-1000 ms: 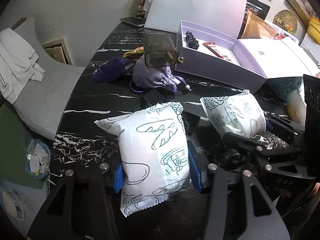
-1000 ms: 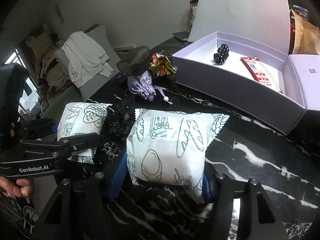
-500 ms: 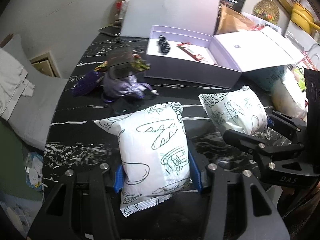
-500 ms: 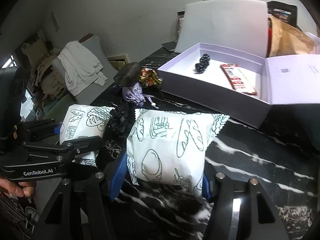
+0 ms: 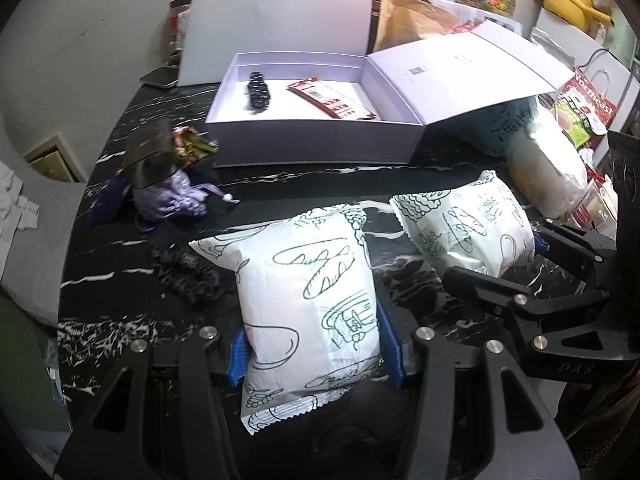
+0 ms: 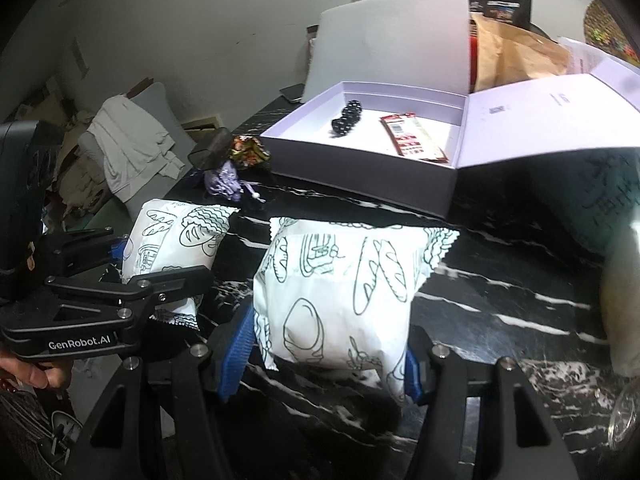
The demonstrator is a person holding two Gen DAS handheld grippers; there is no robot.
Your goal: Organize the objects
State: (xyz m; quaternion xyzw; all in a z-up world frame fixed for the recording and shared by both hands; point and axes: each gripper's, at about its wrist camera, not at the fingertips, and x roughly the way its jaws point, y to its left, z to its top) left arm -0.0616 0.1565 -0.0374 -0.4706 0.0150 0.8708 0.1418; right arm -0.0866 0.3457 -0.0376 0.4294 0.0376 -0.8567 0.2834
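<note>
The left gripper [image 5: 314,354] is clamped on a white bread packet [image 5: 308,300] printed with green line drawings, its blue pads pressing the packet's two long sides. The packet stands up from the jaws toward 12 o'clock, above the black marble table [image 5: 120,292].

The right gripper [image 6: 330,360] is likewise clamped on a second bread packet [image 6: 344,288] of the same print, blue pads on either side of its lower half. In the left wrist view this second packet sits at about 2 o'clock from the first, with a gap between them; in the right wrist view the left gripper's packet appears at 9 o'clock.

At 12 o'clock in both views an open lavender box [image 5: 312,144] rests on the table with its lid standing up behind it. Inside lie a black beaded item [image 5: 259,92] and, just beside it, a red snack bar [image 5: 332,102].

At 10 o'clock from the left packet lies a purple pouch [image 5: 172,200], with a dark translucent cup-like object [image 5: 150,156] on top of it. A colourful wrapper [image 5: 194,146] sits near the box's front corner. A black scrunchie [image 5: 188,276] lies just beside the left packet at 9 o'clock.

A person's fingers [image 6: 34,376] show at 8 o'clock in the right wrist view.
</note>
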